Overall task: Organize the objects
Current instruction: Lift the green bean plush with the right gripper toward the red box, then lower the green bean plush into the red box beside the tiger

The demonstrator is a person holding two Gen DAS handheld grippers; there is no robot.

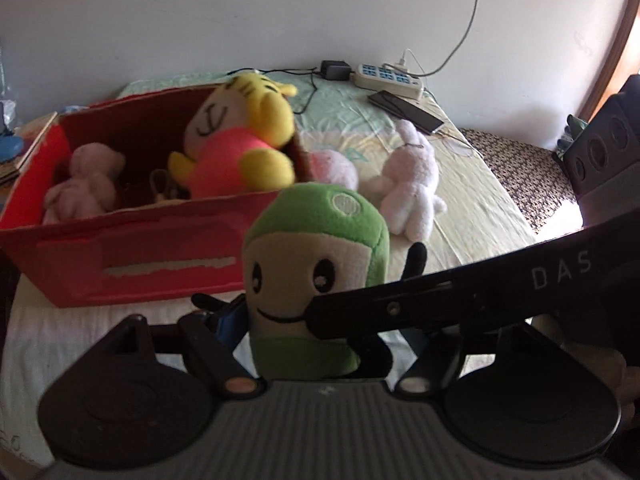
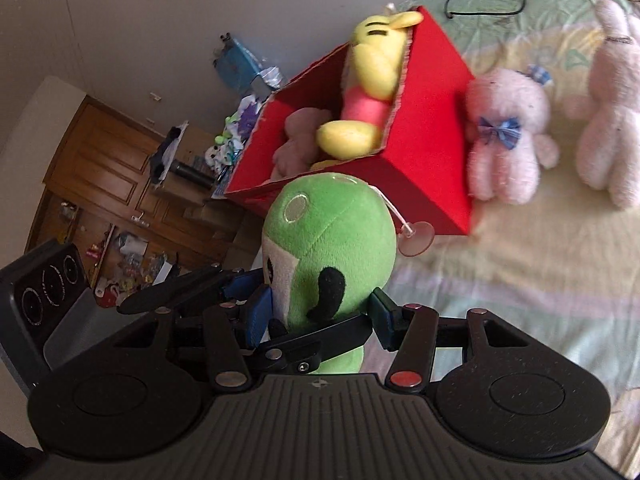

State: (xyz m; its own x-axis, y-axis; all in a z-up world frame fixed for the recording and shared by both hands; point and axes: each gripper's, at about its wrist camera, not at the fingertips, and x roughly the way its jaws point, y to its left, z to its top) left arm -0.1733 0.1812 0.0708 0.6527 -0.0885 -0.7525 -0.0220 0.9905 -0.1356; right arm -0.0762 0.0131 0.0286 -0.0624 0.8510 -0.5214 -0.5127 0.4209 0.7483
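A green plush doll with a smiling face (image 1: 316, 256) (image 2: 328, 240) is held above the bed between both grippers. My right gripper (image 2: 320, 316) is shut on the doll's body; its black finger (image 1: 400, 304) crosses the doll in the left wrist view. My left gripper (image 1: 320, 332) stands around the doll's lower body, but its jaws are mostly hidden. The red box (image 1: 132, 256) (image 2: 424, 128) lies behind, with a yellow and pink plush (image 1: 244, 140) (image 2: 372, 80) and a small pink plush (image 1: 86, 180) inside.
A pink bear with a blue bow (image 2: 504, 132) (image 1: 336, 168) and a white rabbit plush (image 1: 412, 180) (image 2: 612, 120) lie on the bed right of the box. A power strip (image 1: 388, 76), phone (image 1: 404, 110) and cables lie at the far edge. A cluttered wooden cabinet (image 2: 120, 184) stands beyond.
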